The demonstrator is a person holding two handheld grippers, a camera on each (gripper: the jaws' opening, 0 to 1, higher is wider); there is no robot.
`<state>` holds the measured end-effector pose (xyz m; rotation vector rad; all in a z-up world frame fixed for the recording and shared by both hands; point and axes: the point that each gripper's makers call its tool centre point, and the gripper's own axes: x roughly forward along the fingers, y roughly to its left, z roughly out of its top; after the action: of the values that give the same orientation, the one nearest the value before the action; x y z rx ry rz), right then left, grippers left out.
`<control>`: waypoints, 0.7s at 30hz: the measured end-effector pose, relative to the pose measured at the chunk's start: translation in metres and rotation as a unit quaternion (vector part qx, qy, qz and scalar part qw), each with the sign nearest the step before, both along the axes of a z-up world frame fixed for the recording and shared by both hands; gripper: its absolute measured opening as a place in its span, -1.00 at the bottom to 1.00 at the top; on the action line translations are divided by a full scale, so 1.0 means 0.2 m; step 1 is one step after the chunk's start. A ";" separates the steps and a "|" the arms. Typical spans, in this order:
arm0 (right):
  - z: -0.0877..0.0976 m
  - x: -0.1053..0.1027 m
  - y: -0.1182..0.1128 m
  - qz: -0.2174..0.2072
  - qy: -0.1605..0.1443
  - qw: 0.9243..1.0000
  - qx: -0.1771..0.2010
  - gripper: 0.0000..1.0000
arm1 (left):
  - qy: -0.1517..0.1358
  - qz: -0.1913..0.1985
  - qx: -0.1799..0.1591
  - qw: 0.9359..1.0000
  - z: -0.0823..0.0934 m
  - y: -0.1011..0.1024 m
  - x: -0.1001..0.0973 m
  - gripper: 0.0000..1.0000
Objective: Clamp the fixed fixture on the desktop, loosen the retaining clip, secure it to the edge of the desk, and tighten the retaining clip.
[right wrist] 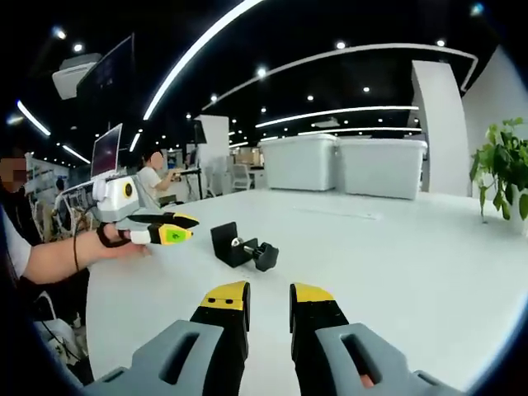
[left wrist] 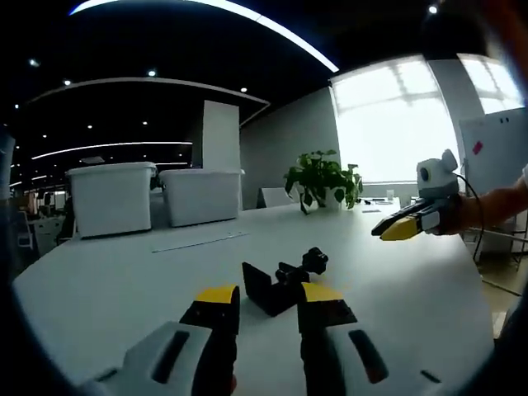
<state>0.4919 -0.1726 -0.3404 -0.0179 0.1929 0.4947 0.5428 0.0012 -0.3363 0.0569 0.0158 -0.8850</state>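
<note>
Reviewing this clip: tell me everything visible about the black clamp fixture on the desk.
The black clamp fixture is a matte, metal-looking C-shaped bracket with a threaded screw ending in a dark knurled knob. It lies loose on the white desk, away from any edge, unmounted. Nothing grips it: the left tongs sit just short of it, and the right tongs are farther off.

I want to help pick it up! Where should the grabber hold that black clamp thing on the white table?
Probably by the flat black bracket end of the clamp, not the round screw knob. The bracket's straight sides suit two jaws, and gripping it leaves the knob free to turn later. The left gripper sits just before it with jaws apart, so coming straight forward looks easiest.
</note>
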 end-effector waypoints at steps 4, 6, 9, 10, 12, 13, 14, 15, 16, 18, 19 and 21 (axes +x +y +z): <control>-0.02 0.02 0.01 -0.001 0.002 1.000 0.006 -0.65 | -0.003 0.002 0.006 1.000 -0.01 -0.02 0.02 -0.44; -0.02 0.02 0.01 0.000 0.001 1.000 0.007 -0.65 | -0.005 0.002 0.011 1.000 -0.02 -0.03 0.02 -0.44; -0.02 0.03 0.02 0.002 0.001 1.000 0.005 -0.65 | -0.006 0.003 0.017 1.000 -0.02 -0.03 0.04 -0.44; -0.02 0.03 0.02 0.003 0.001 1.000 0.006 -0.65 | -0.006 0.003 0.018 1.000 -0.02 -0.03 0.04 -0.44; -0.02 0.04 0.02 0.003 0.002 1.000 0.008 -0.65 | -0.005 0.004 0.018 1.000 -0.02 -0.03 0.04 -0.44; -0.02 0.04 0.02 0.003 0.001 1.000 0.008 -0.65 | -0.006 0.005 0.018 1.000 -0.02 -0.03 0.05 -0.44; -0.02 0.04 0.02 0.003 0.001 1.000 0.008 -0.65 | -0.005 0.005 0.019 1.000 -0.03 -0.03 0.05 -0.44; -0.03 0.04 0.02 0.003 0.002 1.000 0.008 -0.65 | -0.005 0.005 0.019 1.000 -0.03 -0.03 0.05 -0.44; -0.03 0.05 0.02 0.003 0.002 1.000 0.007 -0.65 | -0.004 0.005 0.019 1.000 -0.03 -0.03 0.06 -0.44; -0.03 0.05 0.02 0.002 0.003 1.000 0.009 -0.65 | -0.003 0.004 0.018 1.000 -0.03 -0.04 0.06 -0.44; -0.03 0.05 0.02 0.002 0.003 1.000 0.010 -0.65 | -0.003 0.004 0.018 1.000 -0.02 -0.04 0.06 -0.44; -0.03 0.05 0.02 0.002 0.002 1.000 0.011 -0.65 | -0.003 0.004 0.018 1.000 -0.03 -0.04 0.07 -0.44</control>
<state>0.5027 -0.1686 -0.3470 0.0047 0.1914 0.5007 0.5571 -0.0077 -0.3415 0.0937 0.0268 -0.8767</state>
